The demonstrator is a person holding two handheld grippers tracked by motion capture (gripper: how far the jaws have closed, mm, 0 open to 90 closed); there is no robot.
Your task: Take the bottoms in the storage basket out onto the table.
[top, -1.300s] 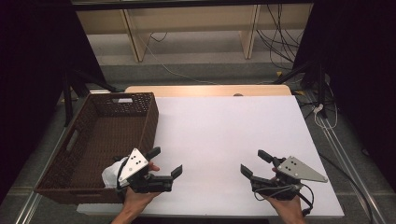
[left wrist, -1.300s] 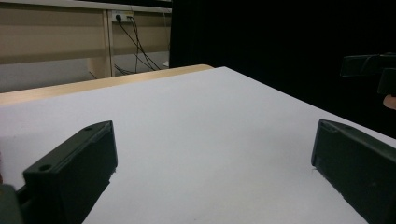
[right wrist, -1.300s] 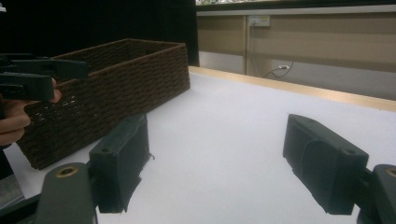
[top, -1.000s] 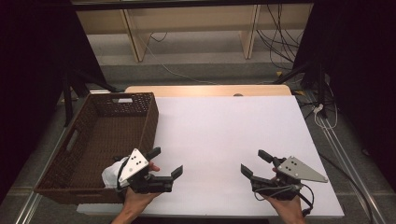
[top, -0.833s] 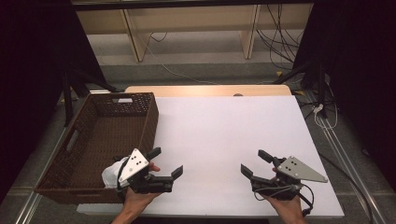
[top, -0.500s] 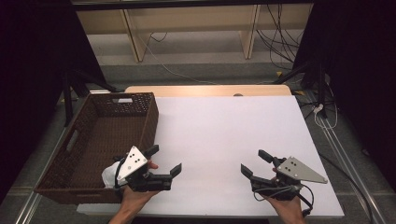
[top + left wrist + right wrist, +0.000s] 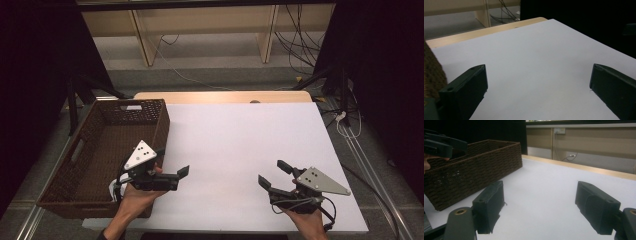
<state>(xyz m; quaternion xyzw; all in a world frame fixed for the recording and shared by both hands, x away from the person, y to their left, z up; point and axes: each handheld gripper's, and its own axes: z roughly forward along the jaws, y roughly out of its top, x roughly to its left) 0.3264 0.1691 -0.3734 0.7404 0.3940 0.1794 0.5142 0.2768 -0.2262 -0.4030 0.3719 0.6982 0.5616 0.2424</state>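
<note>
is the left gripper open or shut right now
Open. The left gripper has its jaws wide apart with bare white table between them, gripping nothing.

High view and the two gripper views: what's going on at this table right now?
A person holds a pair of tongs in each hand over a white table. The left tongs hover beside the near right corner of a brown wicker basket, jaws open with nothing between them. The right tongs sit low near the table's front right, also open and holding nothing. The basket's floor looks bare. Nothing is being gripped at this moment.
</note>
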